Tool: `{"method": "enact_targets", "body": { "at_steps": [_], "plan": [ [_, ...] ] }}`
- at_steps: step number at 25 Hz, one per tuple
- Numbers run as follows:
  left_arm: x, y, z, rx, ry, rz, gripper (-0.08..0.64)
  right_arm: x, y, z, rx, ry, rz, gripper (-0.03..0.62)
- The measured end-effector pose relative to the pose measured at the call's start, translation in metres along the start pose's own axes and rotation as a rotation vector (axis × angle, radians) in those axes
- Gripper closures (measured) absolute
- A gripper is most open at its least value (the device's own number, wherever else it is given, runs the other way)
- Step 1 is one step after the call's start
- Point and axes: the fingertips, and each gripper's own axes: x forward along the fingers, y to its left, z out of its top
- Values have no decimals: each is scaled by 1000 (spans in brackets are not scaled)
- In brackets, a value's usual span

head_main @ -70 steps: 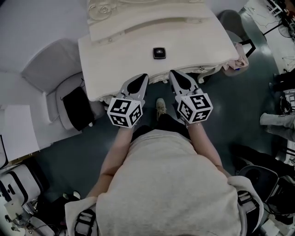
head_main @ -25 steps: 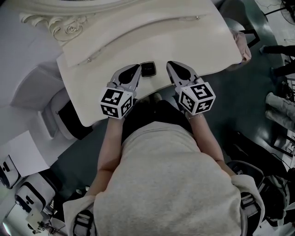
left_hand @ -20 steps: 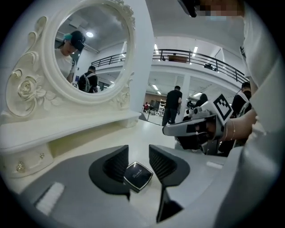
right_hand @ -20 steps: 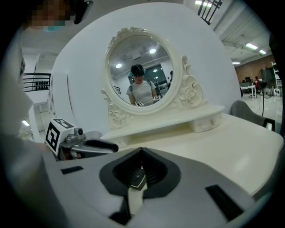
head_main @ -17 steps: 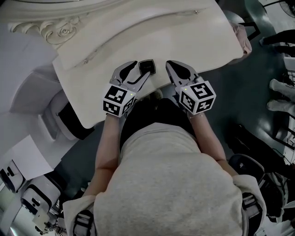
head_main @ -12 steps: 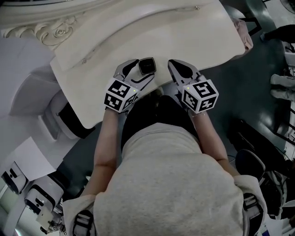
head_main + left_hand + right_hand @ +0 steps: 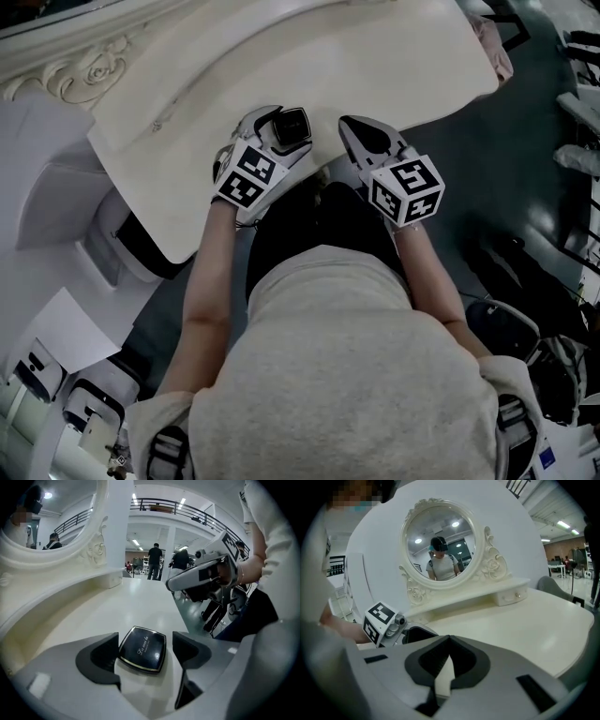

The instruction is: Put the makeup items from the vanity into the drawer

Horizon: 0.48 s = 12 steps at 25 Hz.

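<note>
A black square compact (image 7: pixel 292 126) lies flat on the cream vanity top (image 7: pixel 394 66) near its front edge. My left gripper (image 7: pixel 279 137) is tilted down over it. In the left gripper view the compact (image 7: pixel 142 649) sits between the two dark pads (image 7: pixel 101 656), which stand wide of it. The left gripper (image 7: pixel 145 639) has just been opening and is open, with the compact between the jaws and not pressed. My right gripper (image 7: pixel 356 133) hovers just right of it over the front edge. In the right gripper view its tips (image 7: pixel 449 644) meet on nothing.
The oval mirror (image 7: pixel 440 545) in its carved frame stands at the back of the vanity. A small knobbed drawer (image 7: pixel 512 596) sits under its shelf. A pale seat (image 7: pixel 56 202) stands left of the vanity. Dark floor lies on the right. People stand far off (image 7: pixel 154 562).
My left gripper was shut beside the compact's left side. It has since dropped, rolled and spread its jaws to either side of the compact. The right gripper has barely shifted.
</note>
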Motion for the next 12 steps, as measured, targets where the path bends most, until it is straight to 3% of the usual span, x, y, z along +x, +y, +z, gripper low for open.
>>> {"method": "enact_targets", "body": {
  "at_steps": [12],
  "plan": [
    [14,4,1,93,69,-33,215,-3,-8,-6,33,8,-5,586]
  ]
}}
